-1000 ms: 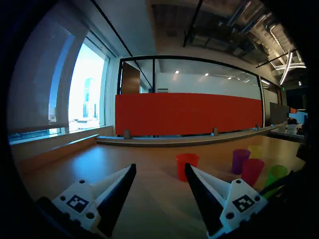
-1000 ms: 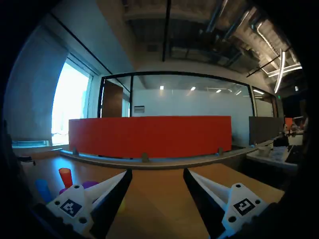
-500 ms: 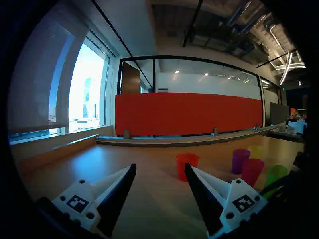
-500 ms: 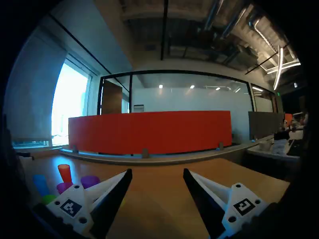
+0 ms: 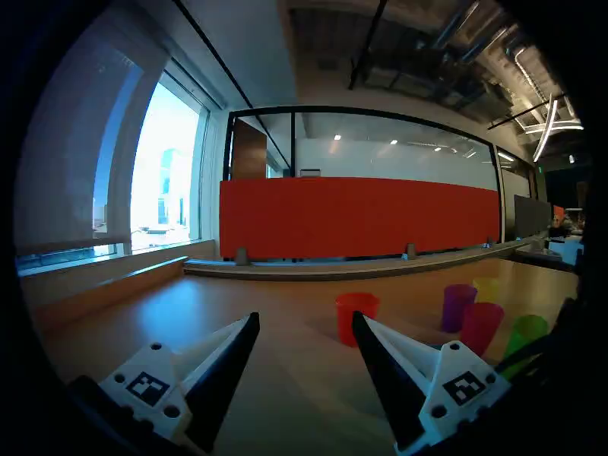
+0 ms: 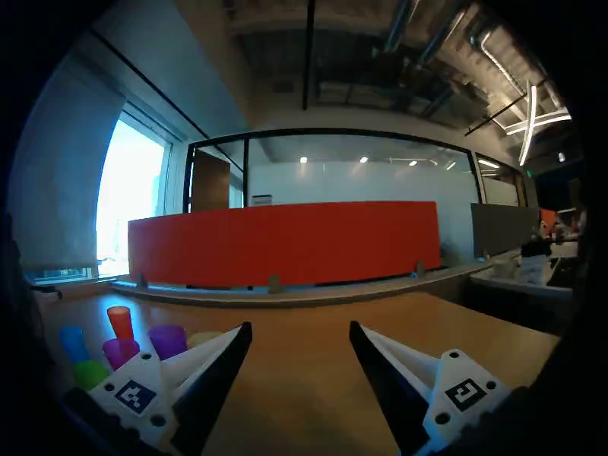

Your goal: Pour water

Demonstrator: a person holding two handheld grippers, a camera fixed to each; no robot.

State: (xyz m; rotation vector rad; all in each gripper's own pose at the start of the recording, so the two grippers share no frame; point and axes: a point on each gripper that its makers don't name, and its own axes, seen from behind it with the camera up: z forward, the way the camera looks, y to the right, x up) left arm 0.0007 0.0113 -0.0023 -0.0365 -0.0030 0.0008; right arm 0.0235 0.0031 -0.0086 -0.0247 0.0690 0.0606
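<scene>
Several plastic cups stand on the wooden table. In the left gripper view an orange cup [image 5: 356, 317] sits just ahead of my open left gripper [image 5: 304, 325], near its right fingertip; a purple cup [image 5: 458, 306], a yellow cup [image 5: 487, 288], a pink cup [image 5: 480, 327] and a green cup [image 5: 526, 332] stand to the right. In the right gripper view my right gripper [image 6: 299, 332] is open and empty above the table, with the orange cup [image 6: 120, 321], a blue cup [image 6: 74, 343], pink cup [image 6: 120, 352], purple cup [image 6: 168, 340] and green cup [image 6: 91, 373] at its lower left.
A red partition [image 5: 357, 216] with a raised ledge runs along the table's far edge. A bright window [image 5: 163, 190] and a low sill lie on the left. Other desks with items stand at the far right [image 6: 532, 270]. Bare wood [image 6: 304, 387] stretches ahead of the right gripper.
The right gripper view has tilted, so the cups at its lower left have come further into sight. The left gripper has held still.
</scene>
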